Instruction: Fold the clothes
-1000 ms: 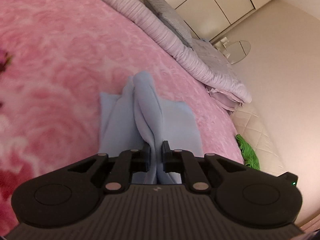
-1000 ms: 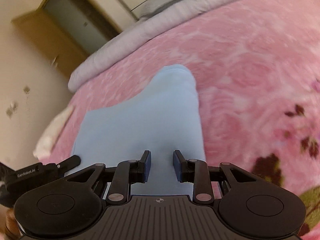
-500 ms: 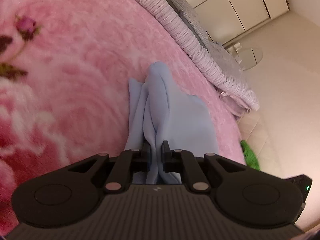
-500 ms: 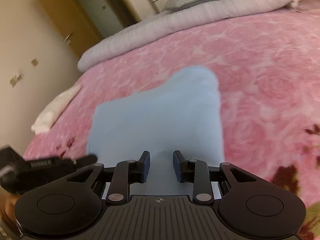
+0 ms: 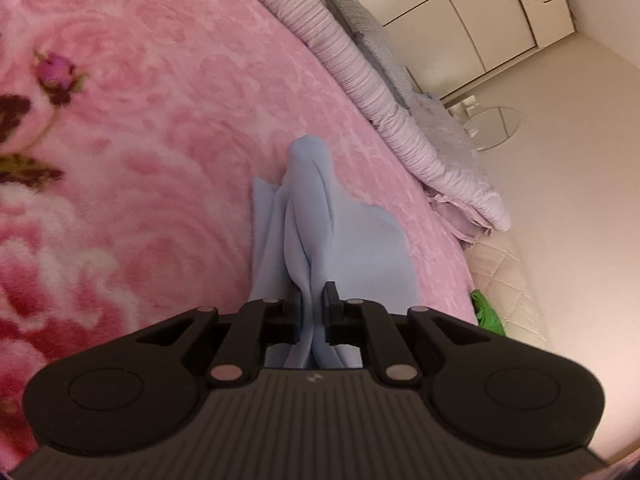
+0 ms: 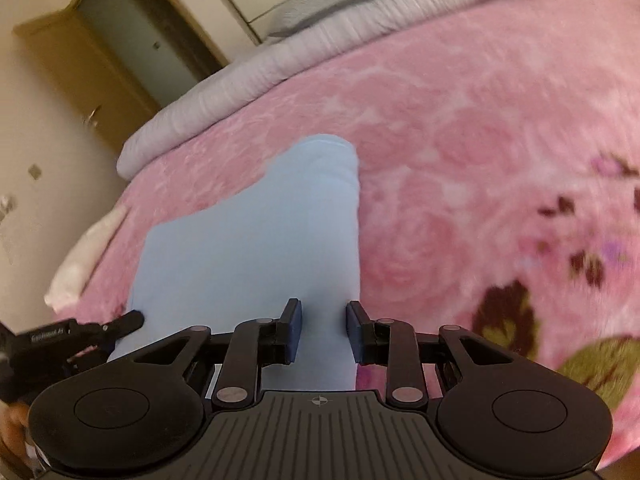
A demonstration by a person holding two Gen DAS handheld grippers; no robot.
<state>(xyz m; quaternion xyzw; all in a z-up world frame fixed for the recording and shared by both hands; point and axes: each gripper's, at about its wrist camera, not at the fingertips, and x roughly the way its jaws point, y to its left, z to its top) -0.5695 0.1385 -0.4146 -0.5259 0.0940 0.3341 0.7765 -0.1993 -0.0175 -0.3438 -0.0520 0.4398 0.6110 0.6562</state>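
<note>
- Garment (image 5: 352, 248): pale blue cloth on the pink floral bed cover (image 5: 152, 128); far part lies flat, near part is raised into ridged folds running up to the left tongs.
- Left tongs (image 5: 311, 312): closed on a bunched fold of the blue cloth; fabric fills the narrow gap between the pads.
- Right tongs (image 6: 323, 330): open, nothing between the pads; they hover over the cloth's near right portion. In this view the garment (image 6: 256, 256) reads as a smooth sheet narrowing to a rounded far end.
- Axis: long axis runs straight ahead of both tongs, away from the person. Left tongs already hold it; right tongs are over it, not gripping.
- Judgement: a fold is likely mid-way, with the left side carrying the lifted edge.
- Change over the last second: left view has swung, more wall and wardrobe doors (image 5: 472, 12) showing; left grip unchanged; right tongs remain open.
</note>
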